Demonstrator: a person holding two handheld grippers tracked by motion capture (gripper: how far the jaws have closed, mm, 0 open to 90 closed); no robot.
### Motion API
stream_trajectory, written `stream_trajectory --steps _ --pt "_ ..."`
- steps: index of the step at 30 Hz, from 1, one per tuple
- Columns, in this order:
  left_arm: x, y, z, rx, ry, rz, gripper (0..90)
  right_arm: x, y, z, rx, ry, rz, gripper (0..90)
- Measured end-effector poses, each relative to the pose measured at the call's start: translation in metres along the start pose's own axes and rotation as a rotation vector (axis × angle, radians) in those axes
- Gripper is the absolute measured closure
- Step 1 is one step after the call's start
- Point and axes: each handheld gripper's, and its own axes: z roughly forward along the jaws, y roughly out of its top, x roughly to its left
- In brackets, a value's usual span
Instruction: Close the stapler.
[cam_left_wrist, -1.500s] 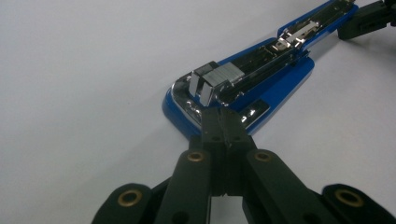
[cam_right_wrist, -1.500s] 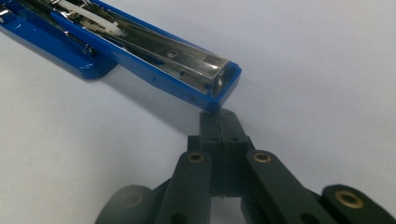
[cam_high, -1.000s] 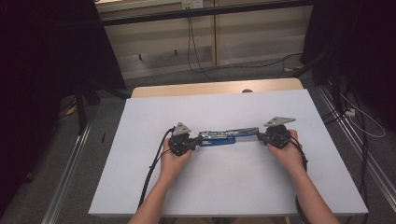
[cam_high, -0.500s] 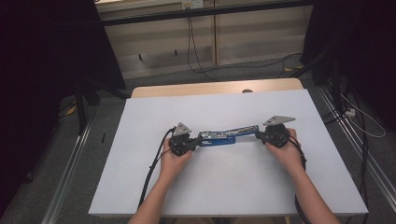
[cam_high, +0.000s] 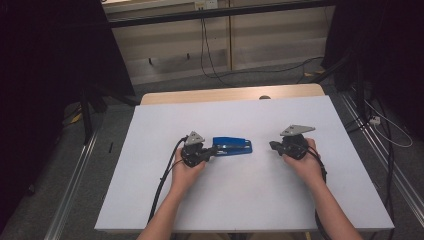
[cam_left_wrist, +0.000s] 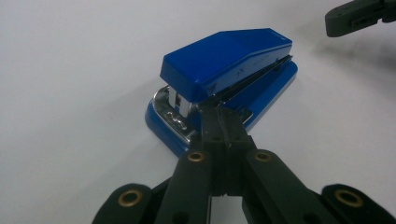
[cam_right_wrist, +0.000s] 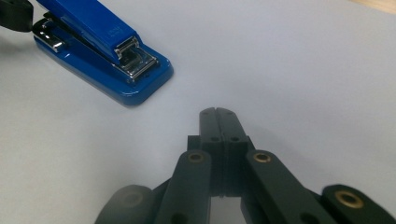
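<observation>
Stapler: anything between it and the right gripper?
Nothing visible. Only bare white table separates the right gripper from the blue stapler. The left gripper, jaws shut, sits at the stapler's far end.

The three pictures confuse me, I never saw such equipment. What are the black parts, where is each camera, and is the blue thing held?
A person holds a black hand tool in each hand. The high view looks down on the white table. The left tool, jaws shut, has its tip at the back end of the blue stapler; it grips nothing. The right tool, also shut, is apart from the stapler. Each other picture comes from a camera riding on a tool, looking along its jaws.
</observation>
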Motion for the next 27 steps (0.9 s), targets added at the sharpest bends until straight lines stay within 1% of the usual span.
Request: stream_trajectory --steps 1,3,5,6,7,9,10,11,13,14,15,16,17,18,19,20,22,24,25,26,27 --pt "0.0 0.0 -0.001 0.0 -0.001 -0.002 90.0 0.0 0.0 0.0 0.002 0.003 0.0 90.0" --pt "0.001 0.001 -0.002 -0.002 -0.017 -0.003 90.0 0.001 -0.001 0.001 0.001 0.01 0.0 90.0" --pt "0.0 0.002 -0.005 -0.015 -0.027 -0.011 90.0 0.003 -0.001 0.0 0.0 0.021 0.001 90.0" --pt "-0.001 0.003 -0.007 -0.027 -0.03 -0.021 89.2 0.003 -0.002 0.0 0.0 0.023 0.002 90.0" --pt "-0.001 0.004 -0.009 -0.03 -0.032 -0.018 86.1 0.003 -0.002 -0.001 -0.005 0.026 0.006 90.0" --pt "-0.003 0.005 -0.014 -0.038 -0.054 -0.024 82.2 0.004 -0.003 -0.002 -0.014 0.025 0.017 84.2" --pt "-0.004 0.006 -0.016 -0.038 -0.055 -0.017 79.5 0.005 -0.003 -0.002 -0.013 0.031 0.021 82.4" --pt "-0.004 0.006 -0.019 -0.037 -0.051 -0.014 74.7 0.005 -0.003 -0.003 -0.018 0.039 0.023 80.7" --pt "-0.006 0.007 -0.024 -0.031 -0.035 -0.01 62.3 0.007 -0.004 -0.005 -0.021 0.039 0.031 76.7" --pt "-0.008 0.006 -0.027 -0.035 -0.035 -0.008 55.2 0.008 -0.004 -0.006 -0.025 0.04 0.033 74.1" --pt "-0.009 0.005 -0.03 -0.039 -0.048 -0.005 52.1 0.01 -0.004 -0.007 -0.032 0.042 0.037 70.2" --pt "-0.009 0.004 -0.033 -0.038 -0.05 0.006 49.1 0.011 -0.004 -0.008 -0.037 0.043 0.038 64.4" --pt "-0.01 0.003 -0.036 -0.035 -0.036 0.007 44.7 0.012 -0.004 -0.009 -0.042 0.045 0.036 59.8" --pt "-0.009 0.002 -0.04 -0.04 -0.032 -0.004 39.6 0.013 -0.004 -0.009 -0.047 0.052 0.035 56.9" --pt "-0.007 0.001 -0.044 -0.046 -0.036 -0.018 37.1 0.015 -0.005 -0.01 -0.05 0.059 0.039 55.8" --pt "-0.006 -0.001 -0.048 -0.056 -0.03 -0.034 36.8 0.017 -0.005 -0.011 -0.051 0.064 0.041 53.3" --pt "-0.004 -0.003 -0.056 -0.065 -0.019 -0.049 31.7 0.02 -0.005 -0.014 -0.051 0.063 0.035 48.9" --pt "-0.003 -0.005 -0.065 -0.074 -0.016 -0.054 30.7 0.023 -0.005 -0.018 -0.061 0.066 0.032 44.4" --pt "-0.003 -0.007 -0.069 -0.078 -0.014 -0.055 28.8 0.025 -0.006 -0.02 -0.068 0.072 0.037 42.2" --pt "-0.003 -0.009 -0.073 -0.074 -0.011 -0.06 27.1 0.026 -0.007 -0.022 -0.077 0.076 0.035 40.0" --pt "-0.003 -0.01 -0.076 -0.073 -0.003 -0.055 25.8 0.027 -0.008 -0.024 -0.081 0.073 0.035 38.2"
